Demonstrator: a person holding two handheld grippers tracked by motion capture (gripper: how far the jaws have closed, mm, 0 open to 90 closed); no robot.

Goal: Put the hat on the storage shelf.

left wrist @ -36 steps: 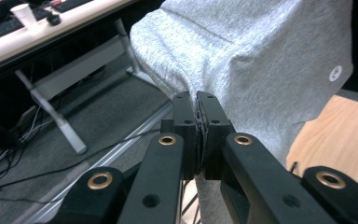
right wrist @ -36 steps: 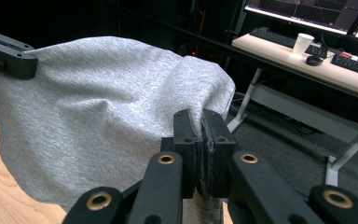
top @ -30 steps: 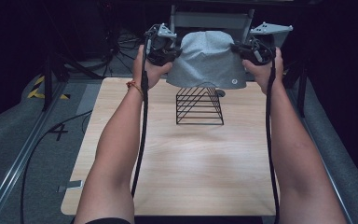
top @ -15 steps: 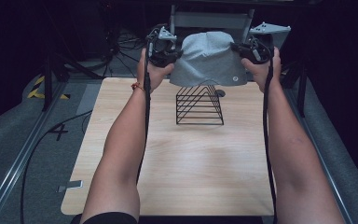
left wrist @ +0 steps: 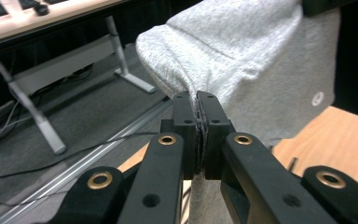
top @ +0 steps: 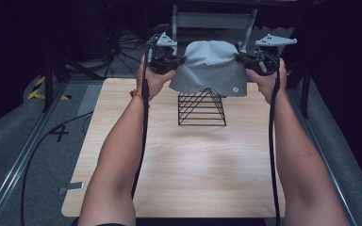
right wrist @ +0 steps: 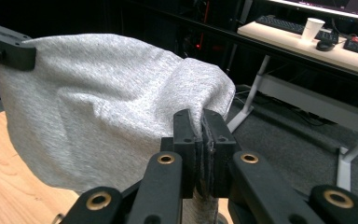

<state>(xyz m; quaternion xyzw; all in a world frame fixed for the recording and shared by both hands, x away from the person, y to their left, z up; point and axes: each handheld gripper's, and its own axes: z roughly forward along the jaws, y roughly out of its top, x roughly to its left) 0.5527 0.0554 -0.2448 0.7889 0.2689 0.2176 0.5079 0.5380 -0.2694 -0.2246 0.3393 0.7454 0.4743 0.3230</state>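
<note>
Both bare forearms reach forward from the bottom of the high view, nearly straight and roughly parallel, with the hands raised at the far edge of the light wooden table [top: 184, 174]. The left hand [top: 152, 80], an orange band at its wrist, grips the left black hand-held gripper [top: 180, 60], which points inward to the right. The right hand [top: 266, 80] grips the right black hand-held gripper [top: 239, 57], which points inward to the left. Each carries a grey three-cornered plate on top and trails a black cable down along the forearm. In both gripper views the jaws are pressed together, pinching an edge of the grey knit cloth [top: 209, 66] stretched between them.
</note>
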